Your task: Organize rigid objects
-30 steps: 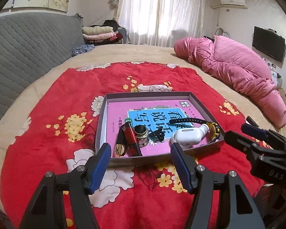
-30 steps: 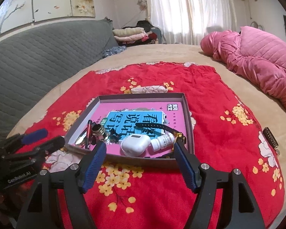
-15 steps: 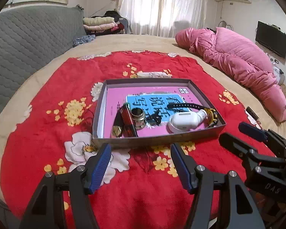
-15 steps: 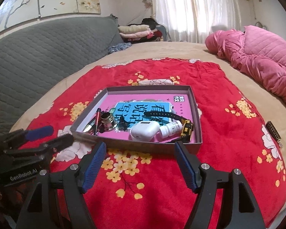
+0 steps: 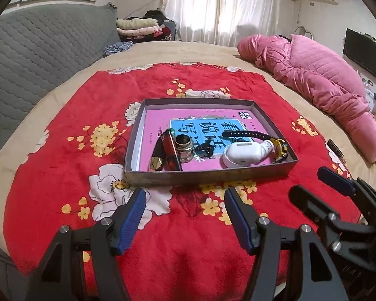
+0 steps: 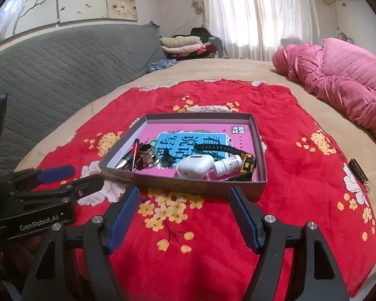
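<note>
A shallow grey box [image 5: 208, 175] [image 6: 188, 185] sits on a red flowered blanket [image 5: 75, 165]. It holds a pink and blue book [image 5: 203, 125], a red and black lighter-like item [image 5: 170, 150], a metal cap [image 5: 184, 148], a white earbud case [image 5: 242, 154] [image 6: 194, 166], a small white bottle [image 6: 226, 165] and a black and yellow watch [image 5: 278, 146] [image 6: 248, 165]. My left gripper [image 5: 184, 200] is open and empty, in front of the box. My right gripper [image 6: 184, 198] is open and empty, also in front of it.
The blanket lies on a round beige bed [image 5: 163, 50]. A pink quilt [image 5: 313, 80] lies at the right. A grey padded headboard [image 6: 62, 70] curves at the left, with folded clothes [image 5: 140, 26] behind. A small dark item [image 6: 358, 173] lies at the blanket's right edge.
Both grippers have pulled back from the box toward the near edge of the bed and risen a little. The box and its contents have not moved.
</note>
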Demonstrator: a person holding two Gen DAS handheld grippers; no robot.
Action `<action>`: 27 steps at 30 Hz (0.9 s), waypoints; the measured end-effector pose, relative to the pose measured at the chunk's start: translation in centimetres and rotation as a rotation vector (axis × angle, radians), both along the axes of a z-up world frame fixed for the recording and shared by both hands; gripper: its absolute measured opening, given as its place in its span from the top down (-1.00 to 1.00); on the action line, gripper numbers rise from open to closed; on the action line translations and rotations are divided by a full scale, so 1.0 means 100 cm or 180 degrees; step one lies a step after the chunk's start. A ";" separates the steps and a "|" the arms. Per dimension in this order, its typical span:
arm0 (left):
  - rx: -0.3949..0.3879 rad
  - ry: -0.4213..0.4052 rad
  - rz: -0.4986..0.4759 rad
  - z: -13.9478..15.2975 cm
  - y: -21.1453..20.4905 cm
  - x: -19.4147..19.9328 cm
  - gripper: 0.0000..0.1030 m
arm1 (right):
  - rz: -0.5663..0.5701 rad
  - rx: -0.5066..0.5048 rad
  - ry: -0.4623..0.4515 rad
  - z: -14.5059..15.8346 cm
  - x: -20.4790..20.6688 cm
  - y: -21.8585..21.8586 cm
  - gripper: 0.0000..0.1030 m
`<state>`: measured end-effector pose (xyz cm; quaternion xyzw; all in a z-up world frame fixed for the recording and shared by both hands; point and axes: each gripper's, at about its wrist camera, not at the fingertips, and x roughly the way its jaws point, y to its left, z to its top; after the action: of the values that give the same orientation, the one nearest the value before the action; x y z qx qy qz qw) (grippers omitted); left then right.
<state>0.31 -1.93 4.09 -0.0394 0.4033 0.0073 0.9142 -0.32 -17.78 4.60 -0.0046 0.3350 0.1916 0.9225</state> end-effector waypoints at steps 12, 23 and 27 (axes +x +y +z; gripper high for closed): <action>-0.0039 0.0019 0.0010 -0.012 -0.002 0.000 -0.25 | 0.0027 -0.0174 0.0044 -0.016 -0.004 0.009 -0.46; -0.0060 0.0099 0.0051 -0.036 0.004 0.005 -0.25 | -0.0145 -0.0286 0.0107 -0.035 0.007 0.007 -0.46; -0.0055 0.0135 0.0064 -0.043 0.005 0.008 -0.25 | -0.0216 -0.0312 0.0186 -0.045 0.012 0.005 -0.46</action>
<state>1.09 -1.47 -0.18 -0.0511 0.4222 0.0139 0.9049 0.91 -17.32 0.14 -0.0328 0.3706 0.1436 0.9170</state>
